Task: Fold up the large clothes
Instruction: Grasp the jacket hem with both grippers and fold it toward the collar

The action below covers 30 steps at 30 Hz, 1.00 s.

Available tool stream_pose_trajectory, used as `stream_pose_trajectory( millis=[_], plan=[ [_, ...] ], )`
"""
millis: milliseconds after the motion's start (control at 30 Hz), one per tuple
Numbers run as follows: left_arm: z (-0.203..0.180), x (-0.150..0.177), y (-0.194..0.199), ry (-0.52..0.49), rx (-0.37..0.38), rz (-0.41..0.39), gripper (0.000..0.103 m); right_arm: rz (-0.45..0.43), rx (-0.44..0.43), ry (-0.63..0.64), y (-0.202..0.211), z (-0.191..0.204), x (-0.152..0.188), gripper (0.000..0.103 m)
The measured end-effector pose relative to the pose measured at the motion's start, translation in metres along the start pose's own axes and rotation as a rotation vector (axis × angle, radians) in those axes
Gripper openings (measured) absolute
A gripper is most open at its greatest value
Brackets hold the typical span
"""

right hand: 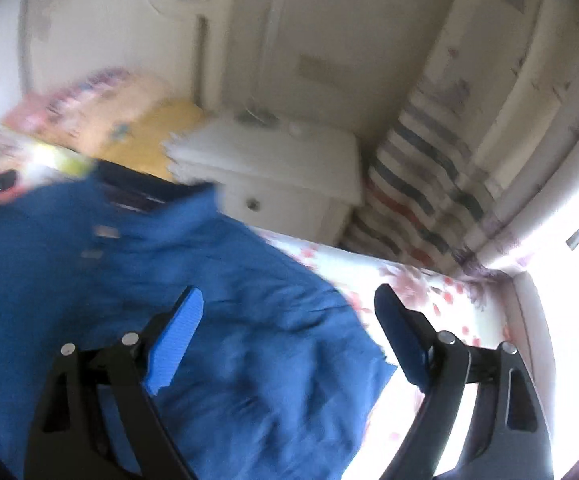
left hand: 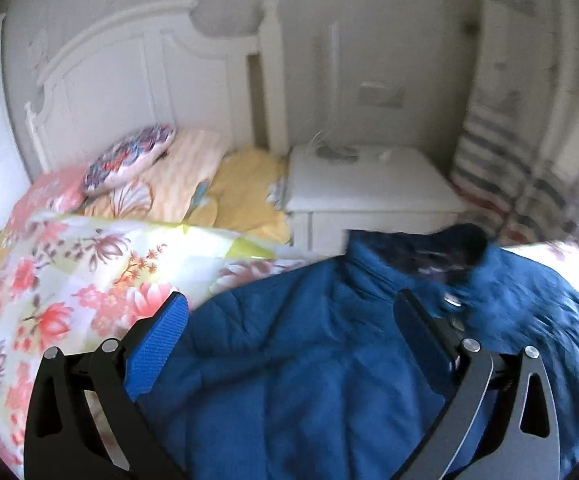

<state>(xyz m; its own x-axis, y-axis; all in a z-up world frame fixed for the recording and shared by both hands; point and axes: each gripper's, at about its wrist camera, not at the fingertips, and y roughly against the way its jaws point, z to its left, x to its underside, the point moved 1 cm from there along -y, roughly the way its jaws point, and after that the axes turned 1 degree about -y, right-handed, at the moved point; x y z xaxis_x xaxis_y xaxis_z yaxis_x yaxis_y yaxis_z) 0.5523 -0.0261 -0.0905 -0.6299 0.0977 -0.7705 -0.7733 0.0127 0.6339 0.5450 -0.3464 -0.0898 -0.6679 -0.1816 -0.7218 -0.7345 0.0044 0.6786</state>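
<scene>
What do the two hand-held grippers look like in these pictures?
Both look alike: the left hand-held gripper and right hand-held gripper have black angular linkage frames with round silver pivot pins and two flat fingers faced with ribbed bright blue pads. No cables or sleeves show.

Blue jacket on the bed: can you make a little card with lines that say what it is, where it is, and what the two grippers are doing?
thing: blue jacket, puffy, dark collar
where: spread on the flowery bedcover
nearby: white nightstand, pillows by the headboard
left gripper: open, above the jacket, holding nothing
right gripper: open, above the jacket's edge, holding nothing
picture: blurry
</scene>
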Motion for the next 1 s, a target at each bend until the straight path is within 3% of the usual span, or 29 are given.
stream_pose_trajectory(
  millis=[100, 200, 267, 333, 433, 533, 633, 700, 767, 867, 1000],
  plan=[
    [-0.023, 0.030, -0.003, -0.086, 0.031, 0.115, 0.099, -0.019, -0.088, 0.041, 0.021, 0.030, 0.013, 0.088],
    [-0.049, 0.068, -0.024, -0.215, -0.012, 0.199, 0.099, 0.059, -0.131, 0.100, 0.007, 0.063, 0.033, 0.088],
    [-0.046, 0.074, -0.023, -0.194, -0.011, 0.170, 0.099, 0.132, -0.109, 0.123, -0.017, 0.080, 0.052, 0.091],
    [-0.034, 0.067, -0.019, -0.128, -0.005, 0.221, 0.099, 0.111, -0.118, 0.060, -0.020, 0.073, 0.056, 0.091],
    [-0.023, 0.062, 0.024, -0.083, 0.012, 0.127, 0.099, 0.125, -0.095, -0.026, 0.005, 0.068, 0.052, 0.090],
    [-0.018, 0.078, 0.067, -0.125, -0.007, 0.036, 0.099, 0.014, -0.163, -0.027, 0.056, 0.078, 0.057, 0.091],
    [-0.014, 0.106, 0.060, -0.164, -0.014, 0.103, 0.099, 0.017, -0.194, 0.018, 0.072, 0.092, 0.075, 0.094],
    [-0.008, 0.126, 0.040, -0.161, -0.026, 0.182, 0.099, 0.092, -0.178, 0.045, 0.054, 0.100, 0.094, 0.094],
    [0.000, 0.128, 0.039, -0.114, 0.013, 0.176, 0.099, 0.120, -0.141, 0.065, 0.038, 0.107, 0.108, 0.098],
    [0.001, 0.123, 0.061, -0.094, -0.001, 0.167, 0.099, 0.120, -0.114, 0.069, 0.049, 0.115, 0.109, 0.098],
    [-0.003, 0.137, 0.105, -0.126, 0.034, 0.103, 0.099, 0.069, -0.162, 0.009, 0.083, 0.110, 0.109, 0.098]
  ],
)
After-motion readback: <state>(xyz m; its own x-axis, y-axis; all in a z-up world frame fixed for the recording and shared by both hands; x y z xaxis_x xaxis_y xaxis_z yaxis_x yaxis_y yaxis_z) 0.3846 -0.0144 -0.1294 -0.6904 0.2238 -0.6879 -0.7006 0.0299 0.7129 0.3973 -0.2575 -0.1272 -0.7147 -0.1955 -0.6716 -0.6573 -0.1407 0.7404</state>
